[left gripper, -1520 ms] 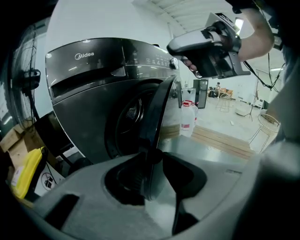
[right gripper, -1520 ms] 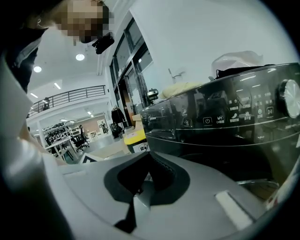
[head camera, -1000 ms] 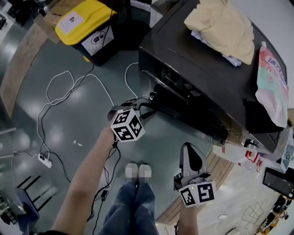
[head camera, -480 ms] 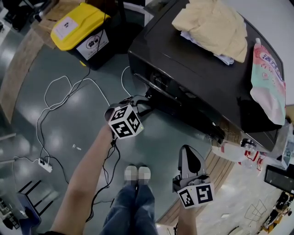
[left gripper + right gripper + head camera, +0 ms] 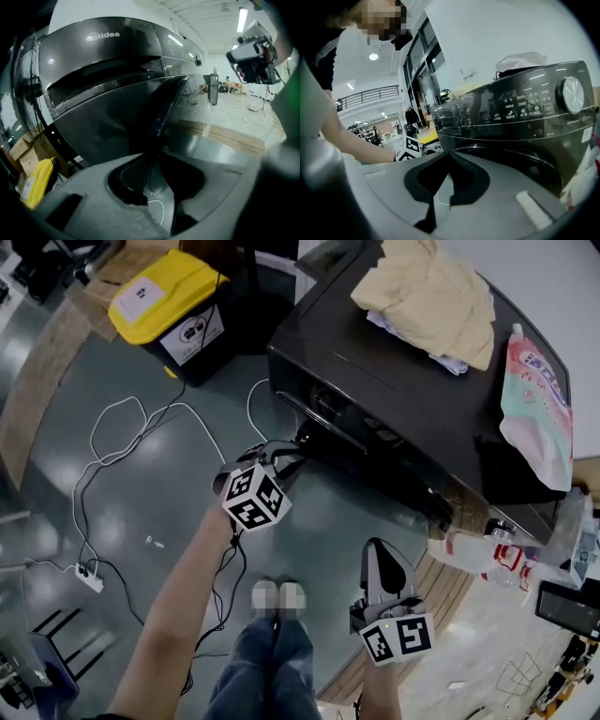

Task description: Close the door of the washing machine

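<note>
The dark washing machine (image 5: 412, 390) stands at the upper right, its round door (image 5: 187, 108) swung out from the front. My left gripper (image 5: 296, 452) reaches to the door's rim (image 5: 161, 129), which runs down into the gap between its jaws. Those jaws are closing, and a sliver of floor still shows between the pads. My right gripper (image 5: 380, 549) hangs lower right, apart from the machine, shut with nothing in it. In the right gripper view its tips (image 5: 448, 158) meet below the control panel (image 5: 511, 112) and the drum opening (image 5: 529, 164).
A yellow-lidded bin (image 5: 173, 301) stands at the upper left. White cables (image 5: 122, 427) and a power strip (image 5: 89, 576) lie on the floor. Cream cloth (image 5: 436, 296) and a pink pouch (image 5: 534, 399) lie on the machine. Plastic bottles (image 5: 478, 554) and a wooden platform (image 5: 450, 601) are at right.
The left gripper has stayed at the door's rim and its marker cube has tipped slightly. The right gripper has kept still.
</note>
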The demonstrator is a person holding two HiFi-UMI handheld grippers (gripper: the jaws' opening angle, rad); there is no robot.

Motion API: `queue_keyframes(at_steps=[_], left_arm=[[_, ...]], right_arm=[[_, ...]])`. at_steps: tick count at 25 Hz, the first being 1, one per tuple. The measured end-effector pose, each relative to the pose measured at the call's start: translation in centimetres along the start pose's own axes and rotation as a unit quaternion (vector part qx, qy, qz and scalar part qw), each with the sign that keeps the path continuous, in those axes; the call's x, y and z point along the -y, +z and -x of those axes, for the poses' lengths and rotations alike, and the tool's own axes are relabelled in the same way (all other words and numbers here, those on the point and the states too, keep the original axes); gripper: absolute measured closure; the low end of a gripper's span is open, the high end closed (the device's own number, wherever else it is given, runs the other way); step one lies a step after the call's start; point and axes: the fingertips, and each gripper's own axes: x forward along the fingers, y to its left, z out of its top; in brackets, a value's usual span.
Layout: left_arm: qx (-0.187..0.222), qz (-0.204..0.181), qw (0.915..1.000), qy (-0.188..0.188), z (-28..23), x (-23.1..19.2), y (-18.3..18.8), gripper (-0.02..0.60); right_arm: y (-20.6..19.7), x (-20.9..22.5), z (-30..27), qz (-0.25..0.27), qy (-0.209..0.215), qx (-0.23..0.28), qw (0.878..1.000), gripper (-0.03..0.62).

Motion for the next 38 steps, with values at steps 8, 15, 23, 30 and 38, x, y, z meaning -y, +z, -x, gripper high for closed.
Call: queue_keyframes(at_steps=[8, 15, 23, 30, 38], left_arm=[[0.072, 0.126, 0.9882, 0.049, 7.0, 0.4, 1.9, 0.551], [0.146, 0.147, 0.9706, 0.123, 15.5, -0.6, 9.2, 0.574], [0.214, 0.141, 0.9507, 0.175, 24.8, -2.7, 18.5, 0.574], [0.28, 0.135, 0.9251, 0.219, 33.6, -2.8, 25.7, 0.574], [0.318, 0.143, 0.8981, 0.268, 42.2, -1.7, 30.3, 0.574]], right_arm=[[3.8, -1.0, 1.6, 0.004, 0.0, 0.031, 1.0, 0.582], [10.1, -2.0, 4.4, 0.018, -0.008, 0.075, 0.997, 0.582], [18.4, -3.0, 8.6, 0.032, -0.027, 0.144, 0.989, 0.582], [25.7, -4.9, 12.9, 0.053, -0.029, 0.209, 0.976, 0.582], [31.7, -7.3, 18.2, 0.072, -0.029, 0.275, 0.958, 0.582]])
